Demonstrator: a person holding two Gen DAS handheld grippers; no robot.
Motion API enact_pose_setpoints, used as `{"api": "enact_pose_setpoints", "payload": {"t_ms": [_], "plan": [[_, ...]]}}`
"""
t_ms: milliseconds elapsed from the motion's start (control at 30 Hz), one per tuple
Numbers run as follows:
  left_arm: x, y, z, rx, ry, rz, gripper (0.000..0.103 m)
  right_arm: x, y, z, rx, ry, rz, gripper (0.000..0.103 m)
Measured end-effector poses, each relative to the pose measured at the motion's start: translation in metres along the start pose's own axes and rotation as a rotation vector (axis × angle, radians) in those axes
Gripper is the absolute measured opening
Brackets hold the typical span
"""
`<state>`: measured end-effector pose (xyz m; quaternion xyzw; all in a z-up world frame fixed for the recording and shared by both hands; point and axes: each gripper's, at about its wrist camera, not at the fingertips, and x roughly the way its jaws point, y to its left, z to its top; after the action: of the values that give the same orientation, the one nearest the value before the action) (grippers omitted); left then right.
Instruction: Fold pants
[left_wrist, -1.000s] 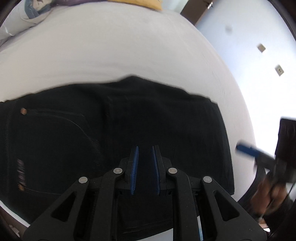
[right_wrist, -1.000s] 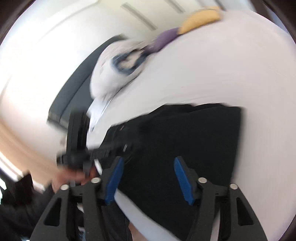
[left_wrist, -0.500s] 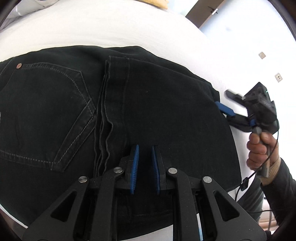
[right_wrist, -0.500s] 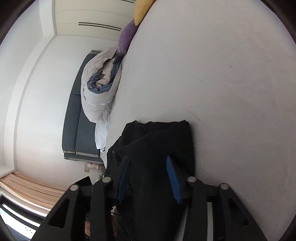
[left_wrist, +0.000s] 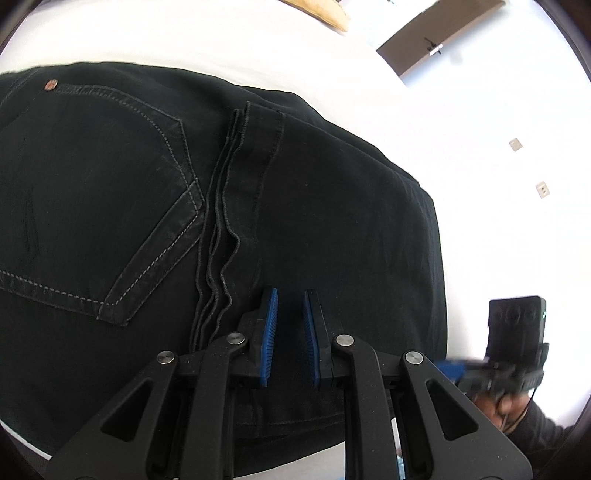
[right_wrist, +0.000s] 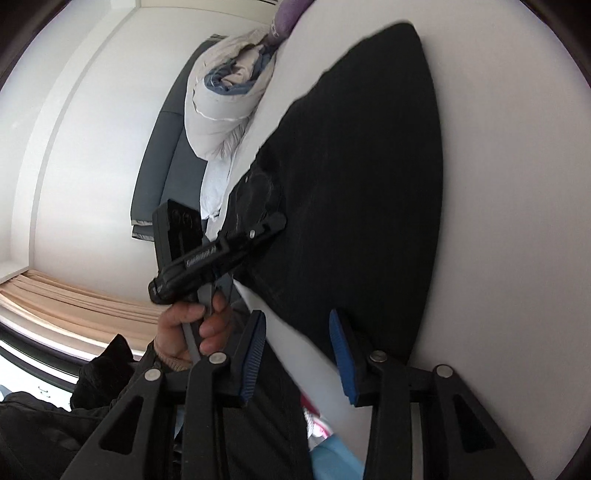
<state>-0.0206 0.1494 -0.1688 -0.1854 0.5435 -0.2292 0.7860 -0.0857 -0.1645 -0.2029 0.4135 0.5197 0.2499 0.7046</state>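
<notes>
Black pants (left_wrist: 314, 221) lie folded on a white bed (left_wrist: 184, 33), back pocket (left_wrist: 122, 206) at left and leg hems stacked over the middle. My left gripper (left_wrist: 290, 299) hovers just above the near part of the pants, its blue pads a narrow gap apart with nothing between them. In the right wrist view the pants (right_wrist: 369, 184) stretch away and my right gripper (right_wrist: 297, 321) is open and empty over their near corner at the bed edge. The left gripper (right_wrist: 275, 221) shows there above the pants' edge.
A rolled duvet (right_wrist: 225, 103) and a purple pillow (right_wrist: 288, 14) lie at the far end of the bed. A yellow pillow (left_wrist: 321, 14) lies at the back. A door (left_wrist: 432, 40) stands in the white wall. The right gripper (left_wrist: 450, 369) shows blurred beyond the bed edge.
My right gripper pulled back from the pants' far side edge to their near corner and opened wider. My left gripper stayed low over the pants with the same narrow gap.
</notes>
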Motion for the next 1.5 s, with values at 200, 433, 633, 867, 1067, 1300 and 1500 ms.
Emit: {"api": "enact_pose_setpoints", "payload": {"t_ms": [200, 433, 633, 867, 1067, 1300, 1500], "plan": [[-0.004, 0.012, -0.005, -0.041, -0.030, -0.044, 0.014, -0.018, 0.040, 0.017, -0.049, -0.038, 0.068, 0.043], [-0.006, 0.028, -0.012, -0.081, -0.055, -0.098, 0.014, 0.014, 0.019, 0.087, 0.046, -0.078, -0.016, 0.063], [-0.039, 0.036, -0.019, -0.151, -0.127, -0.066, 0.015, 0.032, 0.010, 0.082, 0.072, -0.089, -0.159, 0.049], [-0.150, 0.101, -0.055, -0.347, -0.458, -0.038, 0.100, 0.015, 0.037, 0.069, 0.043, -0.158, -0.012, 0.054], [-0.193, 0.165, -0.075, -0.521, -0.596, -0.052, 0.103, 0.037, 0.045, 0.065, 0.055, -0.108, 0.011, 0.056], [-0.176, 0.205, -0.077, -0.588, -0.576, -0.203, 0.102, 0.040, 0.046, 0.061, 0.088, -0.113, 0.065, 0.056], [-0.168, 0.245, -0.088, -0.702, -0.578, -0.254, 0.102, 0.034, 0.040, 0.058, 0.113, -0.129, 0.061, 0.056]]}}
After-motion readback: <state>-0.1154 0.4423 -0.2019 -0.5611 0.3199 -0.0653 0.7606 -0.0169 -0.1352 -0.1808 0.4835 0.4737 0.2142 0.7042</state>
